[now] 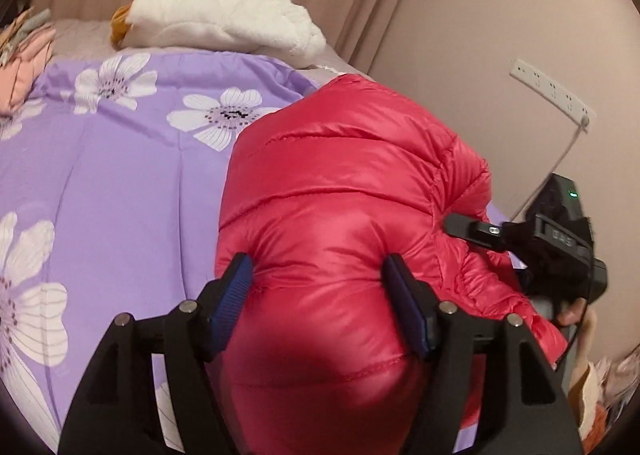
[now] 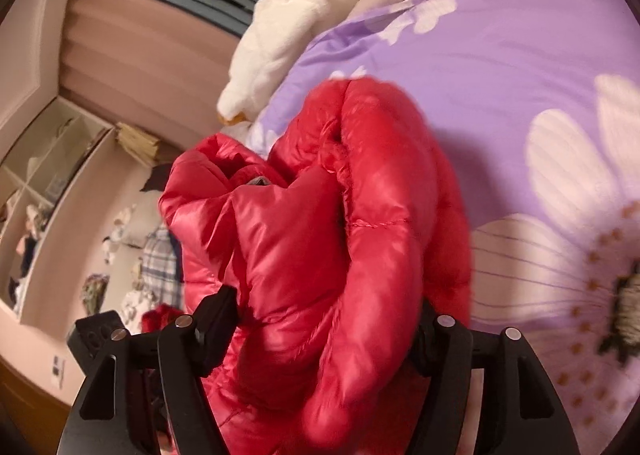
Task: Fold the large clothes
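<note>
A shiny red puffer jacket (image 1: pixel 344 191) lies bunched at the right edge of a bed with a purple flowered cover (image 1: pixel 120 175). My left gripper (image 1: pixel 318 283) has its blue-padded fingers wide apart with a thick fold of the jacket bulging between them. My right gripper (image 1: pixel 472 229) shows from the side in the left wrist view, its finger pressed into the jacket's right side. In the right wrist view the right gripper (image 2: pixel 324 319) clamps a fat roll of the red jacket (image 2: pixel 320 215), lifted over the purple cover (image 2: pixel 500 75).
A white plush toy (image 1: pixel 224 21) lies at the bed's head, also in the right wrist view (image 2: pixel 292 23). A power strip (image 1: pixel 552 91) hangs on the pink wall at right. Shelves (image 2: pixel 44 183) and scattered clothes on the floor (image 2: pixel 156 271) show at the left.
</note>
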